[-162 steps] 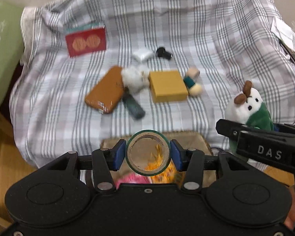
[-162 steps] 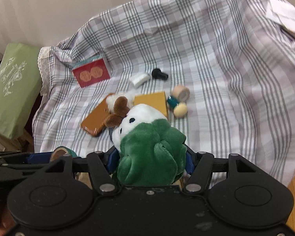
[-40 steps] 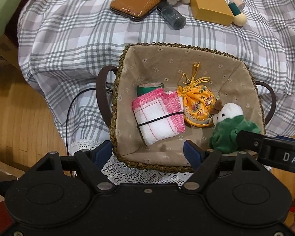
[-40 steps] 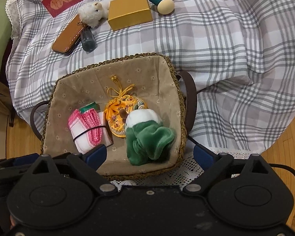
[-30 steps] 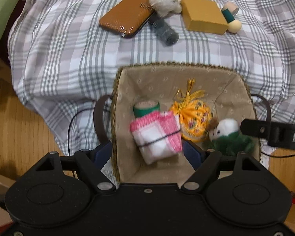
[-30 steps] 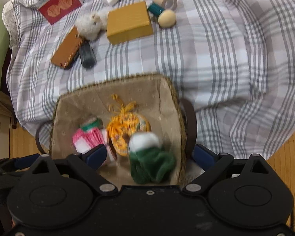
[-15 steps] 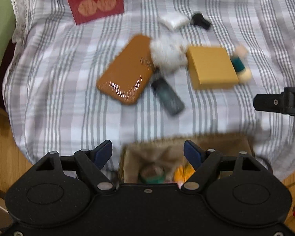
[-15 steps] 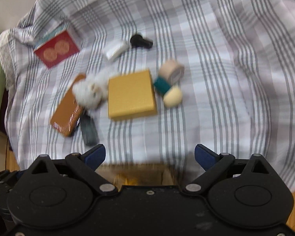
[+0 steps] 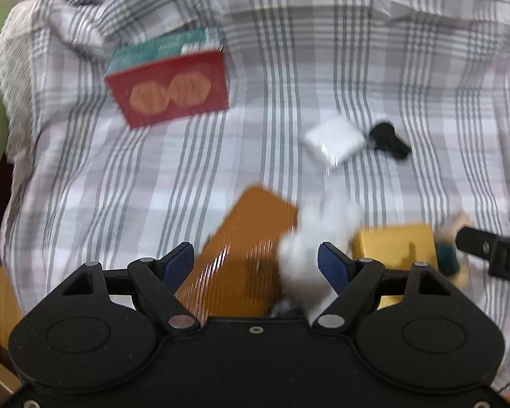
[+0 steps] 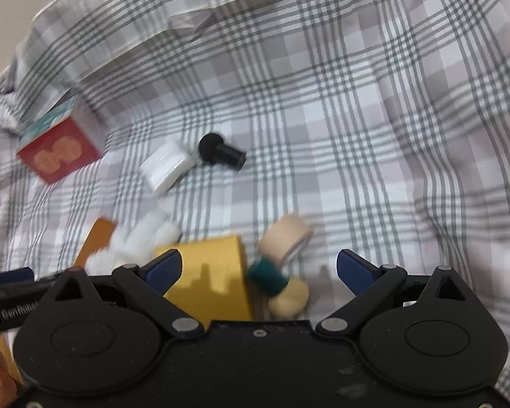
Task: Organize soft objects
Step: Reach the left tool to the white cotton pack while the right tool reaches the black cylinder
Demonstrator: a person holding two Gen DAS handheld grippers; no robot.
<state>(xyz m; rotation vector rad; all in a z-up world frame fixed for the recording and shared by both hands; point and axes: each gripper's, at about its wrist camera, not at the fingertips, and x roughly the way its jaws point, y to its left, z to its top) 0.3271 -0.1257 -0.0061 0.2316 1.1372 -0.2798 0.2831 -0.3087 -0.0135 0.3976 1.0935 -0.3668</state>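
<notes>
A small white fluffy plush toy [image 9: 318, 234] lies on the grey plaid cloth [image 9: 289, 78] between a brown leather case [image 9: 244, 255] and a yellow box [image 9: 396, 250]; it also shows blurred in the right wrist view [image 10: 136, 241]. My left gripper [image 9: 255, 263] is open and empty, just in front of the case and plush. My right gripper [image 10: 258, 268] is open and empty, over the yellow box [image 10: 210, 278] and a green, beige and cream toy [image 10: 278, 268]. The basket is out of view.
A red box [image 9: 173, 93] stands at the back left. A white packet [image 9: 335, 141] and a black cylindrical piece [image 9: 389, 141] lie behind the plush. The right gripper's tip [image 9: 493, 255] shows at the right of the left wrist view. The cloth rises in folds at the back.
Both grippers, open and empty, have moved forward from above the basket to low over the objects on the cloth. The basket has dropped out of view. Both views are motion-blurred.
</notes>
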